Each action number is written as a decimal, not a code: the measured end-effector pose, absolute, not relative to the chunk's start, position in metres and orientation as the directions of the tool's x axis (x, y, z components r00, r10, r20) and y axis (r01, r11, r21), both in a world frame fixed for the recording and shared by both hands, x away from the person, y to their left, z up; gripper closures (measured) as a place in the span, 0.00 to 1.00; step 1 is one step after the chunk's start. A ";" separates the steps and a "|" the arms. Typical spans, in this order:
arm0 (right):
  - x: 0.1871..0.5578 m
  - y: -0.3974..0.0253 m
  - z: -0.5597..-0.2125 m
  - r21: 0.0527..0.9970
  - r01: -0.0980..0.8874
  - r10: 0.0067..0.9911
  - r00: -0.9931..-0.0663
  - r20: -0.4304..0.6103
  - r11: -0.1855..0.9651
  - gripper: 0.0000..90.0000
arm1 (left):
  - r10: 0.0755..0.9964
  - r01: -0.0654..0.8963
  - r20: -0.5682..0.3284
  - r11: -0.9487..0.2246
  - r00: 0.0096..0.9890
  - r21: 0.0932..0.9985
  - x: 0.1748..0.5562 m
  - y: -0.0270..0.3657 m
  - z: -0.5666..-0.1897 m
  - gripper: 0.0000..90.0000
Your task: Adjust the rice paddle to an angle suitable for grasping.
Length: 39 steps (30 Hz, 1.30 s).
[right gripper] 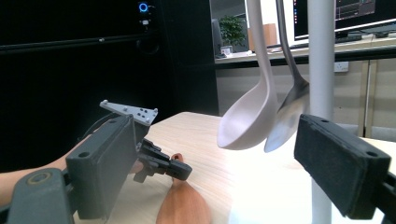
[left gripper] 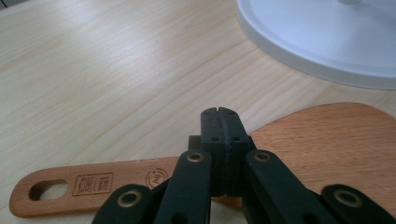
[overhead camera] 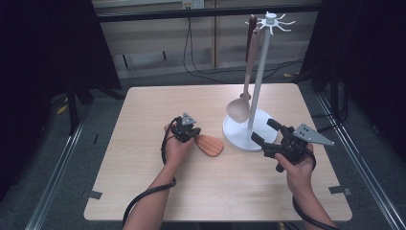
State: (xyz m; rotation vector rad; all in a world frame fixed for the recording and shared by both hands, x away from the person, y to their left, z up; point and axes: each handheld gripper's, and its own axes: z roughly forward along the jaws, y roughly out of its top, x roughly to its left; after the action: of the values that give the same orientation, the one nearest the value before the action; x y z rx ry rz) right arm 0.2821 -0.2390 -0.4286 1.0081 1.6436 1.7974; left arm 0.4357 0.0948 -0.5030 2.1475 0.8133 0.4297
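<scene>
The left gripper (overhead camera: 191, 134), jaws pressed together, sits over the wooden spatula (overhead camera: 209, 144), whose long axis runs left-right; the right gripper (overhead camera: 266, 132), jaws spread, waits farther right.

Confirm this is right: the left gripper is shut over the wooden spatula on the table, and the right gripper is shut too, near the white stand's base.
Not quite. The right gripper is open: the right gripper view shows its jaws standing wide apart. The rest holds: the left gripper is shut over the wooden spatula on the table, and the right gripper is near the white stand's base.
</scene>
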 end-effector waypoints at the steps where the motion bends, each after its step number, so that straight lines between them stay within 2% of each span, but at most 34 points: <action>1: 0.282 -0.239 -0.429 0.982 0.119 0.776 -0.602 0.188 -0.146 0.14 | 0.681 0.414 0.041 -0.491 0.731 0.767 0.438 0.095 -0.505 1.00; 2: 0.282 -0.240 -0.429 0.981 0.123 0.775 -0.602 0.193 -0.148 0.14 | 0.685 0.418 0.047 -0.495 0.727 0.762 0.441 0.096 -0.507 1.00; 4: 0.282 -0.241 -0.430 0.981 0.122 0.778 -0.598 0.192 -0.148 0.14 | 0.705 0.455 -0.001 -0.457 0.709 0.765 0.442 0.094 -0.511 1.00; 5: 0.283 -0.241 -0.430 0.981 0.122 0.777 -0.600 0.193 -0.149 0.14 | 0.691 0.443 0.015 -0.480 0.723 0.757 0.443 0.095 -0.511 1.00; 6: 0.282 -0.241 -0.430 0.981 0.123 0.777 -0.599 0.192 -0.147 0.14 | 0.694 0.460 -0.017 -0.459 0.720 0.760 0.442 0.091 -0.511 1.00; 8: 0.283 -0.241 -0.430 0.981 0.125 0.773 -0.603 0.194 -0.148 0.14 | 0.675 0.443 0.001 -0.486 0.738 0.753 0.439 0.088 -0.510 1.00; 13: 0.282 -0.240 -0.430 0.981 0.127 0.774 -0.602 0.194 -0.146 0.14 | 0.658 0.441 -0.009 -0.493 0.753 0.750 0.423 0.088 -0.509 1.00; 15: 0.282 -0.239 -0.430 0.982 0.129 0.774 -0.605 0.190 -0.140 0.14 | 0.660 0.455 -0.042 -0.469 0.750 0.757 0.414 0.089 -0.510 1.00; 29: 0.281 -0.228 -0.429 0.984 0.132 0.768 -0.615 0.179 -0.124 0.14 | 0.610 0.428 -0.051 -0.492 0.791 0.758 0.368 0.083 -0.509 1.00; 35: 0.281 -0.226 -0.430 0.983 0.134 0.765 -0.619 0.179 -0.122 0.14 | 0.605 0.428 -0.060 -0.485 0.794 0.762 0.369 0.090 -0.503 1.00; 39: 0.281 -0.228 -0.430 0.983 0.135 0.766 -0.617 0.182 -0.125 0.14 | 0.655 0.438 -0.046 -0.450 0.754 0.778 0.382 0.115 -0.490 0.99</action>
State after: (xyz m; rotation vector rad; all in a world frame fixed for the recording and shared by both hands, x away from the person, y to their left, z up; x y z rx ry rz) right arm 0.2809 -0.2279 -0.4301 0.9995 1.6854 1.7916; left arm 0.3820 0.1153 -0.4901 2.1165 0.8172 0.3314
